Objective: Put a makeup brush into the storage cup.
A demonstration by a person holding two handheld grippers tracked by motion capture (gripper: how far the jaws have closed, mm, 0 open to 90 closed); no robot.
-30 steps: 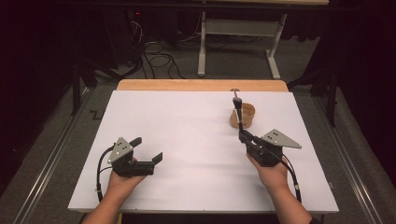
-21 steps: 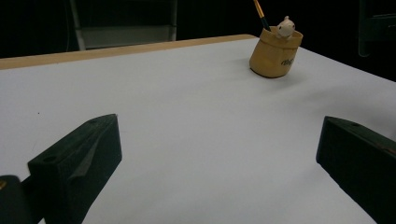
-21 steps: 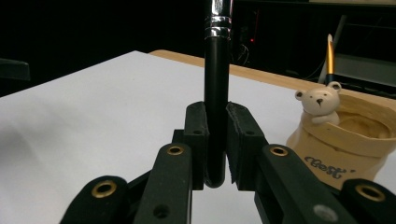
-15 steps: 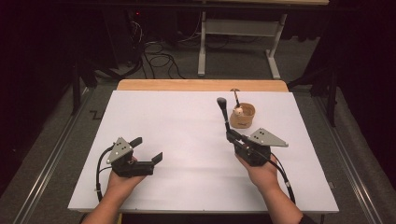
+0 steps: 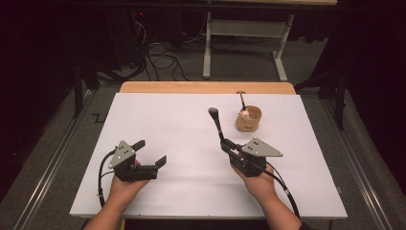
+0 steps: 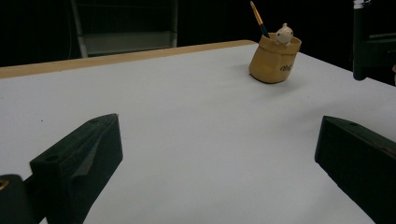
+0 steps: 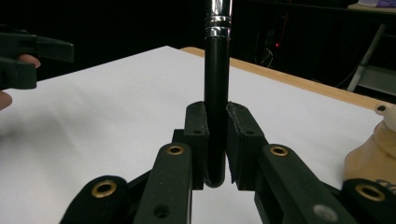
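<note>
Right gripper (image 5: pixel 224 144) squeezes long black makeup brush (image 5: pixel 216 123) at handle bottom; light, stiff, smooth, may slip. Left gripper (image 5: pixel 151 154) wide, holding nothing.

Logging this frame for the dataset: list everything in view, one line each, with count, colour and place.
round tan cup with a small white figure on its rim: one, tan, far right of the table.
thin brown brush with a dark handle: one, standing in the cup.
black-handled makeup brush with a silver ferrule: one, clamped in the right gripper, head up, left of the cup.
white table top with a wooden far edge: one.
metal stand: one, light grey, on the floor beyond.
left gripper: black, jaws apart, near left.
right gripper: black, near right.
</note>
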